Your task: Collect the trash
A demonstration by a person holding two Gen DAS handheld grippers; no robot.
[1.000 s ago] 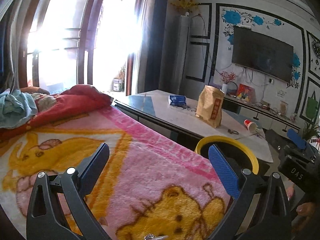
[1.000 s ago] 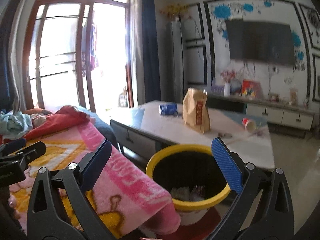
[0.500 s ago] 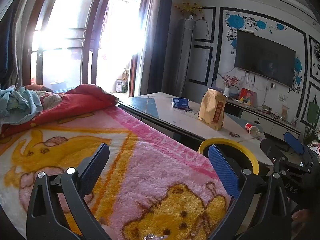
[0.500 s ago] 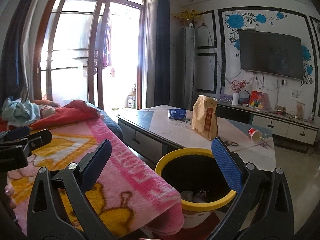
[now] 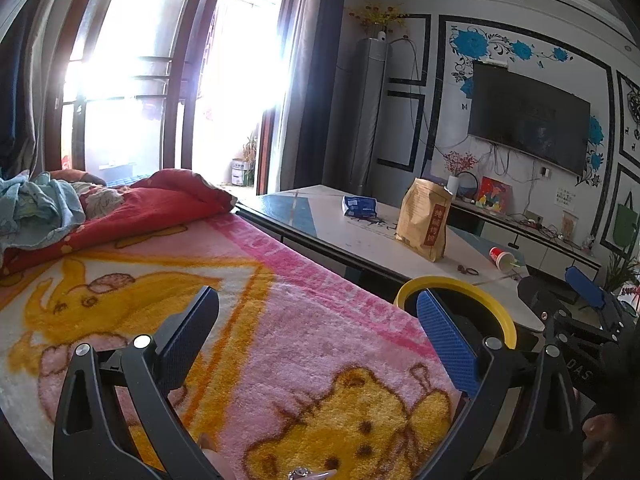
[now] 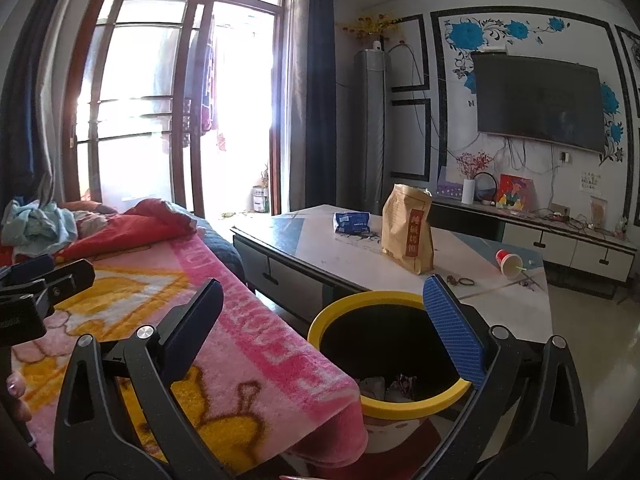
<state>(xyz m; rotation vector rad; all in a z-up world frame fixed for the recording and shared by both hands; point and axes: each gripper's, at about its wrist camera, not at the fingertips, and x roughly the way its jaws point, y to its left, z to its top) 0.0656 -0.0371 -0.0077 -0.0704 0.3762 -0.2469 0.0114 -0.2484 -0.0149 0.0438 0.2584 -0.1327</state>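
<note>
A yellow-rimmed trash bin [image 6: 352, 304] stands between the blanket-covered bed and the low table, with some wrappers [image 6: 384, 384] at its bottom; its rim also shows in the left wrist view [image 5: 460, 284]. On the table lie a tipped red paper cup [image 6: 508, 262], a blue packet [image 6: 352, 222] and a standing brown paper bag [image 6: 408, 228]. My right gripper [image 6: 320, 320] is open and empty, held above the bin's near edge. My left gripper [image 5: 316, 328] is open and empty over the pink blanket.
The pink cartoon blanket [image 5: 280, 320] covers the bed, with red and blue bedding [image 5: 140, 208] piled at its far end. The low table [image 6: 328, 256] has drawers facing the bed. A TV cabinet [image 6: 560, 236] runs along the far wall.
Both grippers have risen and tilted slightly upward, so the room sits lower in the views. The right gripper has drawn back a little from the bin. Both stay open.
</note>
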